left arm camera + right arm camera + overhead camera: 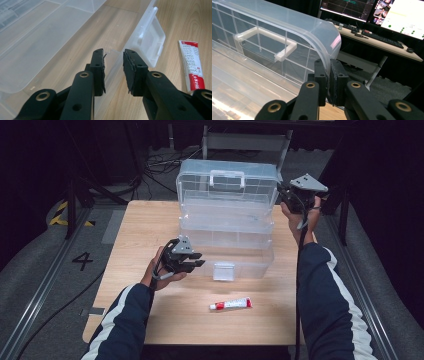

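Right gripper (328,75) pinches lid (322,32) edge of clear box (226,227). Left gripper (113,71) jaws spread astride front wall, not pressing. White latch (152,42) just ahead-right; tube (192,66) beyond on table (145,225).

Black tongs (113,72) straddle the clear box (50,45) front wall, apparently not pressing it; a latch (152,42) hangs open beside a tube (192,67) on the desk (185,20).

Tube (230,304) before box (227,227) on table (145,230)
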`<state>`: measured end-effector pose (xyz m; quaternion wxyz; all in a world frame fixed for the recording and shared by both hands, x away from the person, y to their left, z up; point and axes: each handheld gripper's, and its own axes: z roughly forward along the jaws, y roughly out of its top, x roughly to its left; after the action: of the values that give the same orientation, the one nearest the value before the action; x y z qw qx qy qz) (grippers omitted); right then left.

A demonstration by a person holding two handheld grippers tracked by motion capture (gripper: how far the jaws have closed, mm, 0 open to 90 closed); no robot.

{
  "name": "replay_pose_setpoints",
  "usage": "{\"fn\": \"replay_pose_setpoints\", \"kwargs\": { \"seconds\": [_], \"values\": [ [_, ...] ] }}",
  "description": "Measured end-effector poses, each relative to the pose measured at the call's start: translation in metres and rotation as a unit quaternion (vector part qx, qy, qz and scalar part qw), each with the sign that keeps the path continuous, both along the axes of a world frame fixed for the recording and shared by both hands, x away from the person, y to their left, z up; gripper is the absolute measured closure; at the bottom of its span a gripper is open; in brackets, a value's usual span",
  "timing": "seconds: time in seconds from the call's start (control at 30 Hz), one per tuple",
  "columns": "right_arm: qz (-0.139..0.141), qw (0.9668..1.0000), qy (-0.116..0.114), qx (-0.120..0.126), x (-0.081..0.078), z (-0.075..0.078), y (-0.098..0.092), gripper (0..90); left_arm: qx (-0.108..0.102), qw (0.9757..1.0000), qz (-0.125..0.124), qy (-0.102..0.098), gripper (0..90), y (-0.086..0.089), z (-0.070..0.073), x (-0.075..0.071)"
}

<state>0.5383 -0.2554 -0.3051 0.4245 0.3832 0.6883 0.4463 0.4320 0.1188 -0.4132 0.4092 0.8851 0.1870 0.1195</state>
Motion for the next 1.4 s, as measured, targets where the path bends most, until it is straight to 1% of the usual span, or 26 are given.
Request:
{"fn": "replay_pose_setpoints", "kwargs": {
  "seconds": [0.13, 0.27, 0.3, 0.37, 0.5, 0.57, 0.67, 0.73, 0.8, 0.87, 1.03, 1.07, 1.13, 1.27, 1.3, 1.4],
  "values": [
    [0.001, 1.0, 0.008, 0.002, 0.005, 0.001, -0.001, 85.7, -0.01, 0.9999, 0.0, 0.005, 71.8, 0.002, -0.001, 0.0],
    [0.005, 0.9998, 0.021, 0.001, 0.01, 0.005, -0.002, 85.7, -0.007, 1.0, 0.0, 0.004, 72.2, 0.002, 0.0, 0.0],
    [0.005, 0.9997, 0.023, 0.003, 0.012, 0.005, -0.002, 85.7, -0.012, 0.9999, 0.001, 0.006, 72.3, 0.002, -0.001, 0.001],
    [0.004, 0.9997, 0.025, 0.004, 0.015, 0.005, -0.002, 85.6, -0.014, 0.9999, 0.001, 0.008, 72.4, 0.002, -0.001, 0.001],
    [0.003, 0.9995, 0.029, 0.011, 0.019, 0.005, -0.002, 85.6, -0.015, 0.9998, 0.003, 0.009, 72.4, 0.002, -0.001, 0.0],
    [0.003, 0.9993, 0.032, 0.018, 0.022, 0.005, -0.003, 85.7, -0.014, 0.9999, 0.002, 0.009, 72.4, 0.003, -0.001, 0.001],
    [0.002, 0.9992, 0.035, 0.02, 0.024, 0.005, -0.003, 85.8, -0.014, 0.9999, 0.004, 0.009, 72.4, 0.002, 0.0, 0.0],
    [0.003, 0.9991, 0.037, 0.02, 0.025, 0.006, -0.003, 85.8, -0.008, 1.0, 0.002, 0.003, 73.0, 0.003, 0.001, 0.0],
    [0.004, 0.999, 0.04, 0.02, 0.027, 0.006, -0.003, 85.8, -0.014, 0.9999, 0.003, 0.005, 73.7, 0.004, 0.001, 0.0],
    [0.004, 0.9989, 0.042, 0.02, 0.028, 0.007, -0.003, 85.7, -0.015, 0.9999, 0.002, 0.008, 74.2, 0.005, 0.001, 0.0],
    [0.003, 0.9989, 0.045, 0.015, 0.034, 0.007, -0.003, 85.5, -0.034, 0.9992, 0.003, 0.02, 74.9, 0.008, -0.001, 0.002],
    [0.004, 0.9986, 0.049, 0.019, 0.036, 0.007, -0.003, 85.6, -0.033, 0.9993, 0.003, 0.02, 74.9, 0.008, -0.001, 0.002],
    [0.003, 0.9984, 0.054, 0.014, 0.04, 0.008, -0.002, 85.3, -0.03, 0.9994, 0.003, 0.017, 74.8, 0.007, 0.0, 0.002],
    [0.001, 0.9983, 0.056, 0.013, 0.043, 0.009, -0.002, 85.3, -0.026, 0.9995, 0.004, 0.015, 74.6, 0.006, 0.0, 0.001],
    [0.0, 0.9982, 0.057, 0.016, 0.044, 0.008, -0.001, 85.3, -0.024, 0.9996, 0.005, 0.015, 74.5, 0.006, 0.0, 0.001],
    [-0.001, 0.9983, 0.056, 0.018, 0.046, 0.007, -0.001, 85.3, -0.022, 0.9996, 0.007, 0.014, 74.3, 0.006, 0.0, 0.0]
  ]
}}
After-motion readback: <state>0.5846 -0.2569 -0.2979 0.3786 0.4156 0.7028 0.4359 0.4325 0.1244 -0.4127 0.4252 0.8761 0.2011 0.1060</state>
